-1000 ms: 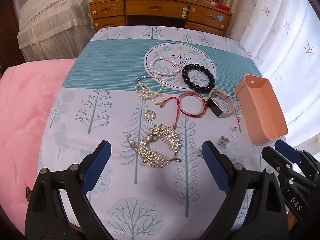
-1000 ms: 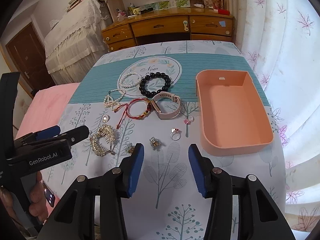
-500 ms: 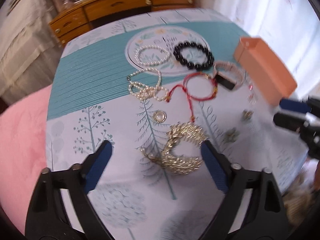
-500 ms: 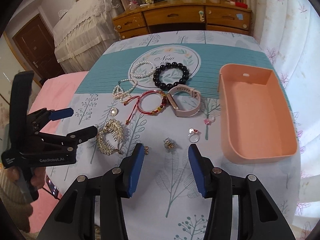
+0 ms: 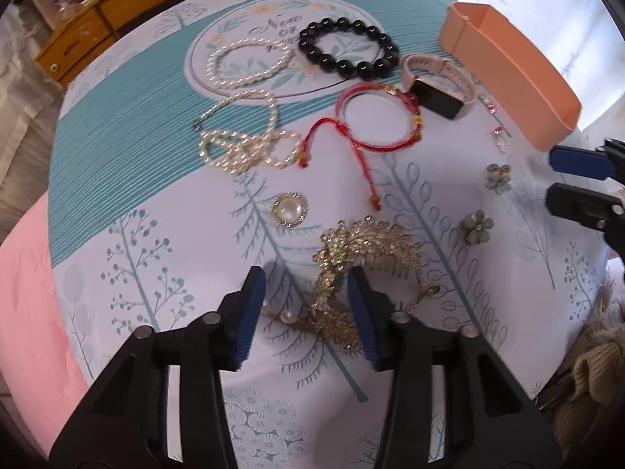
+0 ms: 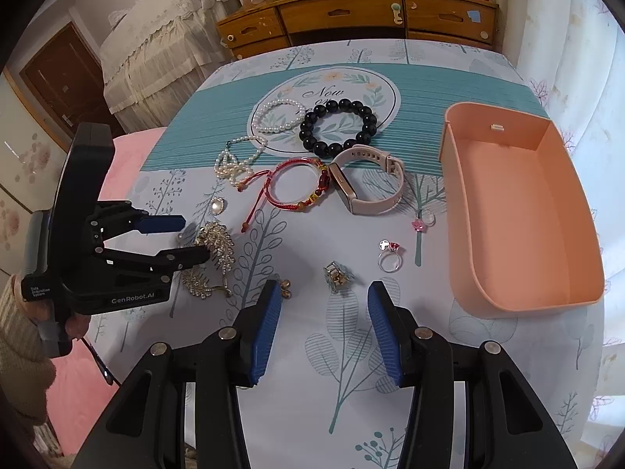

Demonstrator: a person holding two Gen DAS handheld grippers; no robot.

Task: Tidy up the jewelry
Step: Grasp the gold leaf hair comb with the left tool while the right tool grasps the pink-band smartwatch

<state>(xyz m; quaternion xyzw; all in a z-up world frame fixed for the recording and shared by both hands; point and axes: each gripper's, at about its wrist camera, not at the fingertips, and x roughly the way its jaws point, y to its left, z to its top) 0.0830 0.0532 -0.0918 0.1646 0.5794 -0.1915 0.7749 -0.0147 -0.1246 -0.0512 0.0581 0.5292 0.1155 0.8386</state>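
A gold leaf-shaped hair ornament (image 5: 371, 242) lies near the front left of the printed tablecloth. My left gripper (image 5: 306, 297) points down over it and its jaws are closing. The ornament's left part sits between the pads: the right pad is against it, the left pad is still apart. The right wrist view shows this gripper (image 6: 191, 238) low at the ornament (image 6: 218, 246). My right gripper (image 6: 324, 312) is open and holds nothing, just short of a small gold trinket (image 6: 336, 273). A peach tray (image 6: 523, 211) stands to the right with nothing in it.
Farther back lie a black bead bracelet (image 5: 365, 70), pearl strands (image 5: 242, 152), a red cord bracelet (image 5: 390, 144), a pink watch (image 5: 435, 95), a pearl brooch (image 5: 289, 209), flower earrings (image 5: 476, 226) and rings (image 6: 388, 262). A wooden dresser (image 6: 351, 11) stands behind; a pink blanket (image 5: 23, 293) lies left.
My left gripper has dropped and rolled onto the gold ornament, and its jaws have narrowed from wide open. My right gripper has come slightly lower and closer to the small pieces, still open.
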